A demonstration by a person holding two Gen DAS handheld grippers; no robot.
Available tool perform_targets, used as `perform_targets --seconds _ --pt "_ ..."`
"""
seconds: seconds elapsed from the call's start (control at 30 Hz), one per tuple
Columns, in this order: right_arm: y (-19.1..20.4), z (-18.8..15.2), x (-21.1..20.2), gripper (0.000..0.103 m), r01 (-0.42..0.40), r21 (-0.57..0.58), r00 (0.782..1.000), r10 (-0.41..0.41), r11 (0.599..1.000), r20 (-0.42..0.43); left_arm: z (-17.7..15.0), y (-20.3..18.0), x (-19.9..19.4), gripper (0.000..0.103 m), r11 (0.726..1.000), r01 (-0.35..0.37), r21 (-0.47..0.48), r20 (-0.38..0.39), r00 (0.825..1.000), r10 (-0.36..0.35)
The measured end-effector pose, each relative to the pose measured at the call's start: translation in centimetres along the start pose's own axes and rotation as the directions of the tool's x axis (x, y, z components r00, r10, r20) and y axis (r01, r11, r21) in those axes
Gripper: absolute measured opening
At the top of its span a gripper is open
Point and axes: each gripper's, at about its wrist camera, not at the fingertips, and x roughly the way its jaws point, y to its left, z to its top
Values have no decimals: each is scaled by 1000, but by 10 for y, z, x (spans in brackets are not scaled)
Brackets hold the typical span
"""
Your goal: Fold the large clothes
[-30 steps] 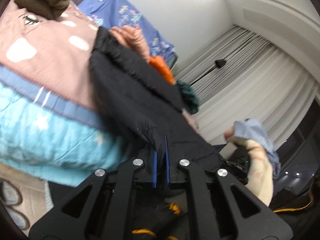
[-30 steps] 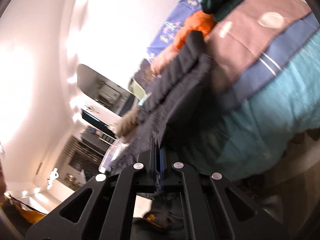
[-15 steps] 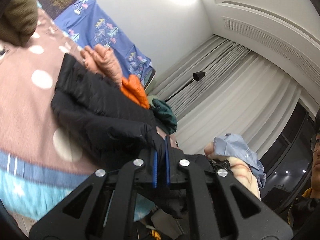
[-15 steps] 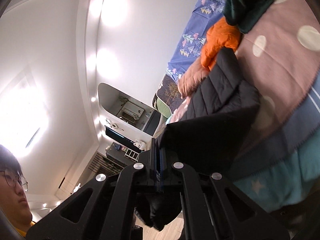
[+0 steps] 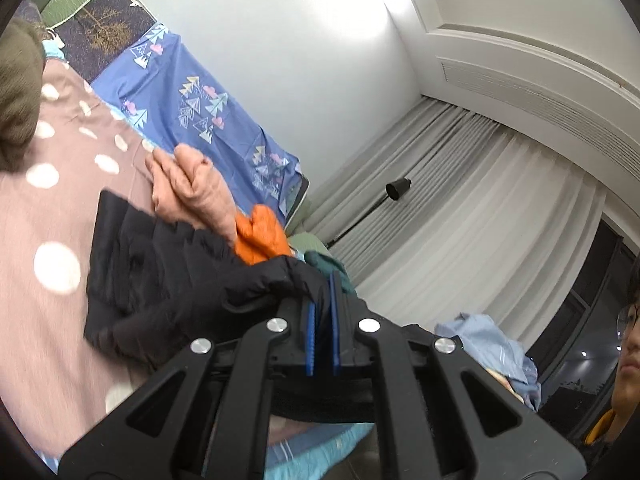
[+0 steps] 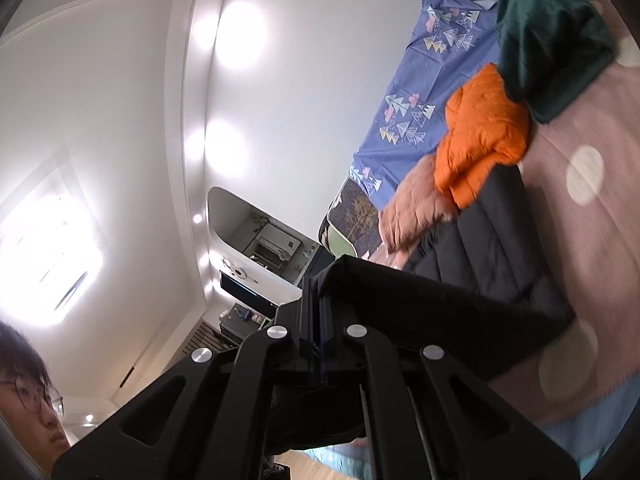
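A black quilted jacket (image 5: 160,264) lies on the pink dotted bedspread (image 5: 36,216), its near edge lifted. My left gripper (image 5: 323,312) is shut on that near edge at its right corner. In the right wrist view the same jacket (image 6: 472,272) stretches from the bed to my right gripper (image 6: 320,320), which is shut on its other near corner. Both hold the edge raised above the bed.
A pink jacket (image 5: 192,192), an orange jacket (image 5: 260,236) and a dark green garment (image 6: 548,32) lie behind the black one. A blue patterned sheet (image 5: 192,108) covers the headboard side. An olive garment (image 5: 16,96) sits far left. A person's face (image 6: 32,400) is close.
Both grippers have risen and moved forward over the bed, carrying the jacket's near edge up and toward its far part.
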Motion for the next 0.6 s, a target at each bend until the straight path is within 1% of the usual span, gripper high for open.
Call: perform_targets --seconds 0.07,0.13,0.17,0.23,0.3,0.4,0.5,0.53,0.57,0.6 --pt "-5 18 15 2 8 10 1000 -8 1000 9 17 4 12 5 1000 -5 -1 5 1000 5" --pt "-10 36 31 2 3 23 1000 -3 1000 20 35 8 26 5 1000 -27 2 12 1000 27" --pt "-15 47 40 2 4 32 1000 -5 999 29 47 14 37 5 999 -36 -6 14 999 36" --pt "-26 69 61 2 16 43 999 -18 999 40 61 23 52 5 999 -49 -14 13 999 49" --pt "-40 83 79 2 37 58 998 -39 998 43 78 38 74 5 997 -75 -27 2 997 75" --pt "-77 106 114 2 95 111 995 -99 989 29 94 75 109 5 990 -120 -81 -29 993 118" --pt "-121 121 147 2 192 163 981 -194 968 -2 103 119 141 5 975 -177 -136 -71 983 169" --pt "-138 124 158 2 231 180 973 -232 956 -16 104 135 151 5 968 -201 -152 -90 978 189" --pt "-151 126 165 2 259 193 966 -258 947 -29 105 157 165 5 953 -254 -167 -114 965 237" --pt "-165 128 173 2 286 209 958 -284 935 -42 105 170 172 5 942 -286 -178 -129 956 265"
